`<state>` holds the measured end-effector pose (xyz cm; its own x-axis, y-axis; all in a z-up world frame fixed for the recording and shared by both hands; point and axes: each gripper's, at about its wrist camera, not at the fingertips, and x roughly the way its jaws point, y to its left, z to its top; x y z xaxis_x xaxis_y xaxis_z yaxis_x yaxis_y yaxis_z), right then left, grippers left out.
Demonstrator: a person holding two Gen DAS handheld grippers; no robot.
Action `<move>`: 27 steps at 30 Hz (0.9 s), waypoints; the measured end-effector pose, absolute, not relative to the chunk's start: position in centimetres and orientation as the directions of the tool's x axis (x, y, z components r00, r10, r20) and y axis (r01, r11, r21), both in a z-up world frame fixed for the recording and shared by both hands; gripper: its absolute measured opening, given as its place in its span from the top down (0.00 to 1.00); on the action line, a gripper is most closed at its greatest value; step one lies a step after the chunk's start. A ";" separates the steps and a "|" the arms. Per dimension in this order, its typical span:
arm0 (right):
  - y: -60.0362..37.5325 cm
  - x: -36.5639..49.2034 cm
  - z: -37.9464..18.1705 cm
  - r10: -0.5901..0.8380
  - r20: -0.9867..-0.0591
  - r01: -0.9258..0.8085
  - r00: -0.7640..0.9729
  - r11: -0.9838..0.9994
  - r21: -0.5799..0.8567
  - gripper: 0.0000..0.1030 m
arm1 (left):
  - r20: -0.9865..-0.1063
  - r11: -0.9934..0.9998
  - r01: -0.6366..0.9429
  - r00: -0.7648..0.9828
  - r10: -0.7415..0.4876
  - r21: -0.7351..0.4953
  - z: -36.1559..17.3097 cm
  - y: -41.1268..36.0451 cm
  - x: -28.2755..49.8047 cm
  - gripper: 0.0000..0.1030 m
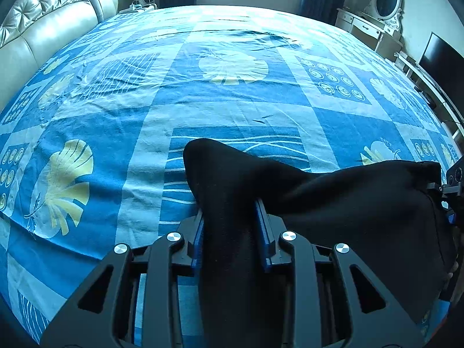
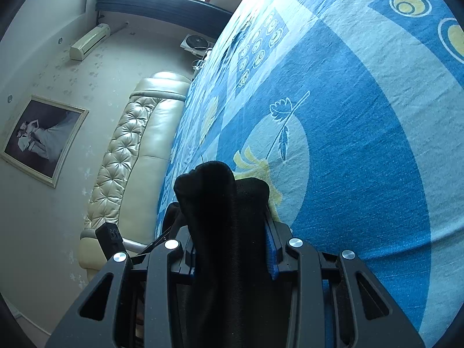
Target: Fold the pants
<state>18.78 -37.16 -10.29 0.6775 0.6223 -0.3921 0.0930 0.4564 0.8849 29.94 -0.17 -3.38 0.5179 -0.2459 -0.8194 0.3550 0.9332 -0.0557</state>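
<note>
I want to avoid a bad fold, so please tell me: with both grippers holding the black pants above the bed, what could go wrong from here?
1. The left gripper and the right gripper each pinch a thick bunch of the black pants, so layers may slip out unevenly.
2. The fabric sags between the grips, so it could land creased on the blue bedsheet.
3. The bedsheet already shows wrinkles; dragging the pants may pull it along.
</note>
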 end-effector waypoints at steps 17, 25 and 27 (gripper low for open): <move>-38.4 15.9 -8.0 0.592 -0.360 0.112 0.721 0.413 0.904 0.33 | -0.780 0.930 0.353 0.551 -0.296 -0.104 -1.2 2.3 27.9 0.21; -39.0 9.4 -5.8 0.560 -0.403 0.134 0.724 0.459 0.878 0.25 | -0.776 0.888 0.309 0.441 -0.451 -0.340 -0.9 6.8 22.3 0.11; -39.1 7.6 -5.8 0.560 -0.403 0.141 0.724 0.451 0.881 0.24 | -0.781 0.886 0.291 0.425 -0.457 -0.360 -1.3 7.5 21.0 0.11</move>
